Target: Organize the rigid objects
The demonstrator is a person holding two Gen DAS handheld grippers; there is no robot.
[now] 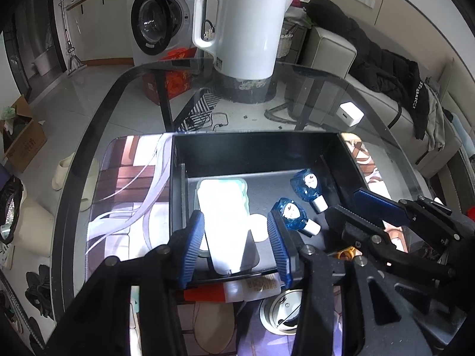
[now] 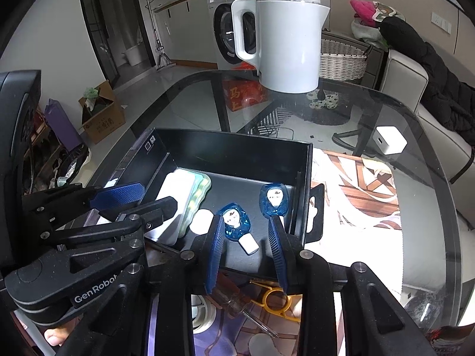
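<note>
My left gripper (image 1: 237, 237) sits open around the white case (image 1: 224, 225) lying at lower centre in the black box (image 1: 252, 151). Right gripper (image 2: 246, 237) is open too, beside two blue figurines (image 2: 236, 221) on the box floor.

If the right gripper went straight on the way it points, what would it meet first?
Probably the nearer blue faceted bottle with a white cap, lying in the black box just ahead of the right gripper; depth is uncertain.

Dim, sharp fisheye views with dark curved corners; glare whitens the case (image 1: 222, 216).
</note>
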